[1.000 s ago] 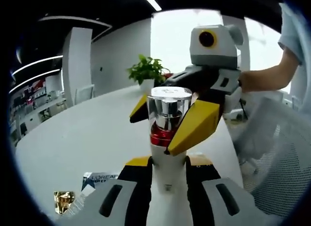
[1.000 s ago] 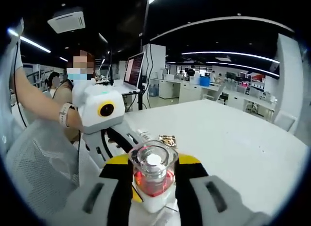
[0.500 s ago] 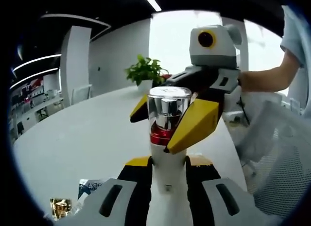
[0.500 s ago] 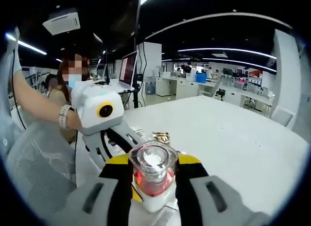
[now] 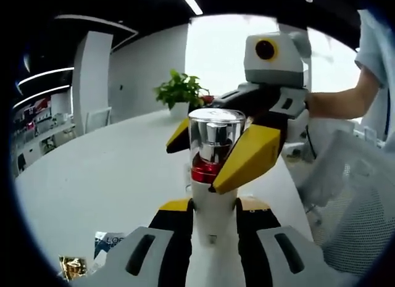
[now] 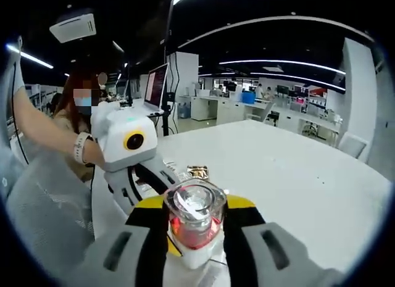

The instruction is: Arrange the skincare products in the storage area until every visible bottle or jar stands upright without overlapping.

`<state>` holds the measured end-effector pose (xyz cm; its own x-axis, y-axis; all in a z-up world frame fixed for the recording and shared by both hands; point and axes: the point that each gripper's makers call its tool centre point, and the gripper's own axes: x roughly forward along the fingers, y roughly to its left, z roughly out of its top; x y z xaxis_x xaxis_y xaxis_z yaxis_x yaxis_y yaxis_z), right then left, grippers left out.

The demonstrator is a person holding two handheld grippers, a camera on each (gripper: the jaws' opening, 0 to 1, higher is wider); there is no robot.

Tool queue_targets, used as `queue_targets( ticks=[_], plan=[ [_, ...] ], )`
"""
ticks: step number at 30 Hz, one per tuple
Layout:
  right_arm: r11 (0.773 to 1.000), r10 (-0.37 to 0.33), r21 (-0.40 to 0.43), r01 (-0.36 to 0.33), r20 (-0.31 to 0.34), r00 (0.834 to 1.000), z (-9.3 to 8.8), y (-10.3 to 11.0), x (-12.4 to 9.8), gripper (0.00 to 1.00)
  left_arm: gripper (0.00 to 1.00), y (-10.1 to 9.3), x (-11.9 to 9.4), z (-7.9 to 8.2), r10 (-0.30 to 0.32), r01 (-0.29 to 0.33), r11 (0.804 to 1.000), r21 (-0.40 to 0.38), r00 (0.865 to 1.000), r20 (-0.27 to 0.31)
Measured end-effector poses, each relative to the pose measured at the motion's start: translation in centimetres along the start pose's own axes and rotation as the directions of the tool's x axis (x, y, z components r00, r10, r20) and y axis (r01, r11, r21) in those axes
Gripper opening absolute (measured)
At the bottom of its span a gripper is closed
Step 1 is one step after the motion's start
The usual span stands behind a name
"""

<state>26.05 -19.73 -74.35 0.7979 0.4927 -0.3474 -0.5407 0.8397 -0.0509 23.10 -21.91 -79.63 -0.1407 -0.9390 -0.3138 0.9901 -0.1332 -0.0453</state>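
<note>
left tongs (image 5: 213, 222) clamp white bottle (image 5: 213, 207) at body, right tongs (image 6: 194, 228) pinch its clear cap (image 6: 193, 203). glass-like, slick, prob fragile; hold low on body, above desk (image 5: 92, 176).

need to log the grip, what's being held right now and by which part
Both hold one bottle. The left gripper clamps its white body; the right gripper clamps its neck at the red band, below the clear cap.

Bare table (image 5: 105, 176) open 9 to 11 o'clock of bottle (image 5: 213, 151). Sachets (image 5: 92, 256) at 7. Right tool (image 5: 213, 154) crowds the cap; chair (image 5: 355, 200) blocks 3.
</note>
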Motion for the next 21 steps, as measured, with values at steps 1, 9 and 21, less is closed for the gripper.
queue_targets(
  ticks=[1, 9, 21],
  plan=[
    [1.000, 0.000, 0.000, 0.000, -0.002, 1.000, -0.01, -0.01, -0.01, 0.34, 0.24, 0.00, 0.01, -0.01, -0.001, 0.001, 1.000, 0.002, 1.000, 0.001],
    [1.000, -0.011, 0.023, 0.012, -0.016, 1.000, -0.07, -0.11, 0.08, 0.35, 0.24, 0.12, 0.14, -0.07, -0.022, 0.022, 1.000, 0.000, 1.000, -0.004],
    [0.993, -0.102, 0.053, 0.104, -0.030, 0.994, -0.37, -0.53, -0.04, 0.34, 0.24, -0.02, 0.21, -0.15, -0.122, 0.122, 0.992, 0.001, 0.992, -0.036]
  ],
)
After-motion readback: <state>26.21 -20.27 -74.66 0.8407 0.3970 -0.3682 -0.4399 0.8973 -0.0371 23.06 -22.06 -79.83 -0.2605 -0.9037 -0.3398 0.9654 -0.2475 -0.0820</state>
